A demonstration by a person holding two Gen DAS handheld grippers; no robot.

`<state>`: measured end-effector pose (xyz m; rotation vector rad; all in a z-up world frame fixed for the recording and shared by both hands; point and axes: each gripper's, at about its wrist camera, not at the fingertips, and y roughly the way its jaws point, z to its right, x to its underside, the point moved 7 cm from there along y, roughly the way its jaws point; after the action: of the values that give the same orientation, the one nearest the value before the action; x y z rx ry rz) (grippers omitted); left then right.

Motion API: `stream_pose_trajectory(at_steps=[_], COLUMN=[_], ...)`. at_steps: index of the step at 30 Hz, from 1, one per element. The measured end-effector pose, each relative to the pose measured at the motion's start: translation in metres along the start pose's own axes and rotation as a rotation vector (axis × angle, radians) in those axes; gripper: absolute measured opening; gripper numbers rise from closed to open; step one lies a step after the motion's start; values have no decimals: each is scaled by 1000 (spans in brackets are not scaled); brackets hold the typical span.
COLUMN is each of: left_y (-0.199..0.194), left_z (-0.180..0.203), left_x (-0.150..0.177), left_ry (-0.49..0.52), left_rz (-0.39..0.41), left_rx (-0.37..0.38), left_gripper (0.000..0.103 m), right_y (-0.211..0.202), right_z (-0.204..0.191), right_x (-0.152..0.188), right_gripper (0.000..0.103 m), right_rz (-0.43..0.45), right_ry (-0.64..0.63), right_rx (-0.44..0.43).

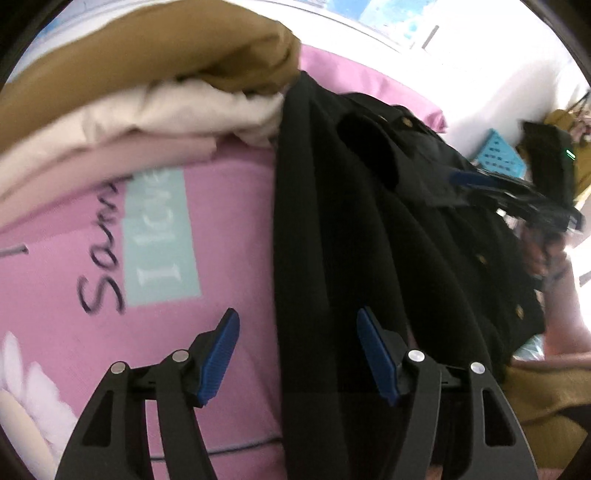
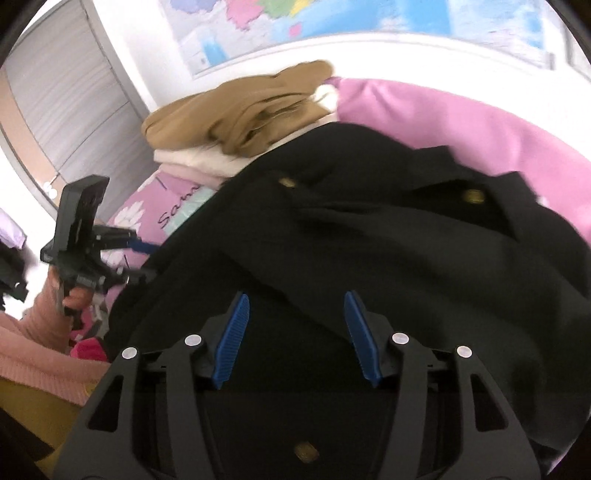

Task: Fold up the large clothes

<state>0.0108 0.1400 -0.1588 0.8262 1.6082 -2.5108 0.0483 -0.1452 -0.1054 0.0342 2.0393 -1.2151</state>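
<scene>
Left wrist view: The left gripper [image 1: 297, 354] enters from 6 o'clock with its blue-padded fingers [image 1: 218, 360] spread apart and nothing between them. The left pad sits over the pink bedsheet [image 1: 221, 240], the right pad at the edge of the black coat [image 1: 369, 221]. The coat lies from 12 o'clock down to 6 o'clock, right of centre, with brass buttons [image 1: 406, 120] visible on its upper part. At 10 to 11 o'clock a stack of folded clothes [image 1: 147, 92] rests on the sheet, tan on top, cream and pale pink below. At 3 o'clock the right gripper [image 1: 517, 192] is seen from the side, blurred, above the coat; its jaw state cannot be told here. A turquoise basket [image 1: 496, 153] stands at 2 o'clock.

Right wrist view: The right gripper [image 2: 297, 338] enters from 6 o'clock, jaws apart and empty, directly above the black coat [image 2: 369, 240], which fills the centre and 3 o'clock. The folded stack [image 2: 229, 118] lies at 11 o'clock. At 9 o'clock the left gripper [image 2: 140, 247] is at the coat's edge, held by a hand [image 2: 74, 295]. A map [image 2: 314, 22] hangs on the wall at 12 o'clock.
</scene>
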Motion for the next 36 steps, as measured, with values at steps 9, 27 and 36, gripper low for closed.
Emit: stream_pose_trajectory(at_steps=[9,27,36], left_y=[-16,-74,-70], left_z=[11,-35,-47], left_x=[22,-14,23], left_ry=[89,16,-51], left_rz=[59,116,123], left_rx=[-27,-113,-79], left_gripper=[4,14,27], right_y=[37,34,84], right_z=[-23,-134,-220], right_x=[-7,-10,19], right_gripper=[55,64,76], right_rz=[-42,5,-192], right_ry=[14,-197,-187], right_rx=[-46,-195,-511])
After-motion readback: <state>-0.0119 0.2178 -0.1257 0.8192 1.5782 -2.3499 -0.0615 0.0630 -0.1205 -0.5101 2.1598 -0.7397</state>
